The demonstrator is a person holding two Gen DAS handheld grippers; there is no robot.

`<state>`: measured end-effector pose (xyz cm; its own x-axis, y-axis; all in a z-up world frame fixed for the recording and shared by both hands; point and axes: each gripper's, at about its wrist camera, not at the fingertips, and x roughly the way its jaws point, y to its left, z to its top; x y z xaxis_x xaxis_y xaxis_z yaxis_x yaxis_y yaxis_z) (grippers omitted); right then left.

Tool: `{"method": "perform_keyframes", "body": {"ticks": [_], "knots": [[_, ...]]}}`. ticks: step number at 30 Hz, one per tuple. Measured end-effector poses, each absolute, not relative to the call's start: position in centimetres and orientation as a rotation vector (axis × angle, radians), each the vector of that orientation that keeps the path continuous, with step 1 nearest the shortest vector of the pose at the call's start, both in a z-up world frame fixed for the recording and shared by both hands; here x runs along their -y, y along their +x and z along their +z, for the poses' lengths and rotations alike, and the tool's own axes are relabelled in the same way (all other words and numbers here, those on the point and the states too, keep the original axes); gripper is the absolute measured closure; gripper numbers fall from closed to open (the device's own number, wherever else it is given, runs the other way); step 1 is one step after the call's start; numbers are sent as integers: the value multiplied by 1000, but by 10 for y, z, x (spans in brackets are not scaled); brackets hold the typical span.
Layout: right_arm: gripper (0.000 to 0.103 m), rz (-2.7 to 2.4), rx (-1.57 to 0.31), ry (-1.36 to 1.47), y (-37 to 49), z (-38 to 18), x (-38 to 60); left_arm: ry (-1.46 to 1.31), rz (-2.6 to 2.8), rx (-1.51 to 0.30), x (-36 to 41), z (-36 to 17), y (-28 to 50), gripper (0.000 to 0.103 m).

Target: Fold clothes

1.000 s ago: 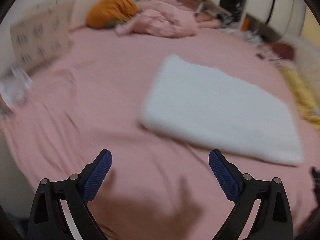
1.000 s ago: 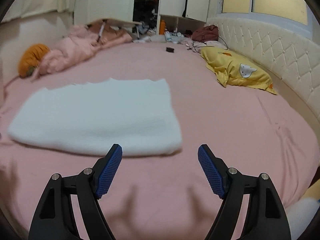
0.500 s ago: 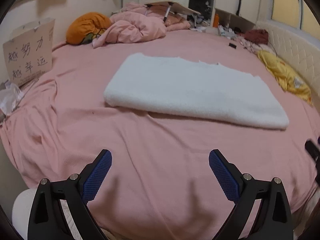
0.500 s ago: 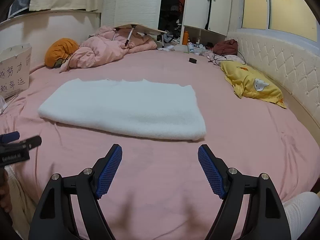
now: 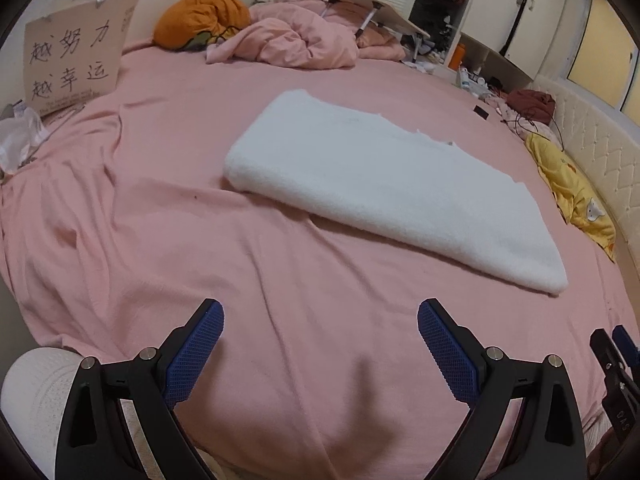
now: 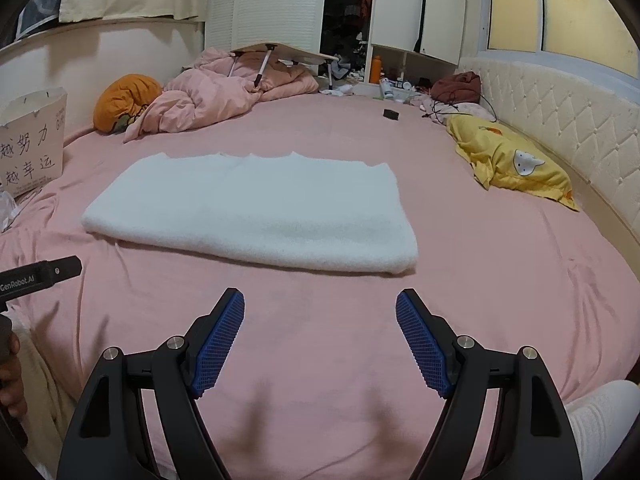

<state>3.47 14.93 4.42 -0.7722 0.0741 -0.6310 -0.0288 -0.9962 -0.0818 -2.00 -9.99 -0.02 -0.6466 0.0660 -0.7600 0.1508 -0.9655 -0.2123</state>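
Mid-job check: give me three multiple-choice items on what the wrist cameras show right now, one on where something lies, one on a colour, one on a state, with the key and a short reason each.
1. Where does the yellow pillow lie?
A. beside the padded headboard
B. on top of the white folded cloth
C. against the cardboard sign

2. What colour is the bed sheet?
A. grey
B. pink
C. green

3. How do the jaws of the left gripper and right gripper stand?
A. both shut on the cloth
B. left shut, right open
C. both open and holding nothing

Key: 1 A, the pillow sits along the tufted headboard, well apart from the cloth. 2 B, the sheet is pink in both views. 3 C, each pair of blue pads is spread wide over bare sheet, short of the cloth.
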Motion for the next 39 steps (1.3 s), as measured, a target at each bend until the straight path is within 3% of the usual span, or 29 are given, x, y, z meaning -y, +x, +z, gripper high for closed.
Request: {"method": "perform_keyframes", "body": {"ticks": [12,21,28,39], "knots": [[25,2870,10,-1122,21,30,-159,1362,-2783,-443,94,-9,-32,5],[25,2845,-84,-1201,4,16,-165,1485,-2745,-917,122,-38,-53,5],[25,2819,-122,-1261,-5,4,-166,1365,-2548,-1560,168,-67,-84,5],[25,2744,-228,-1343,-20,-12,-176,1273,-2501,-1589,170,-74,-172,5]]}}
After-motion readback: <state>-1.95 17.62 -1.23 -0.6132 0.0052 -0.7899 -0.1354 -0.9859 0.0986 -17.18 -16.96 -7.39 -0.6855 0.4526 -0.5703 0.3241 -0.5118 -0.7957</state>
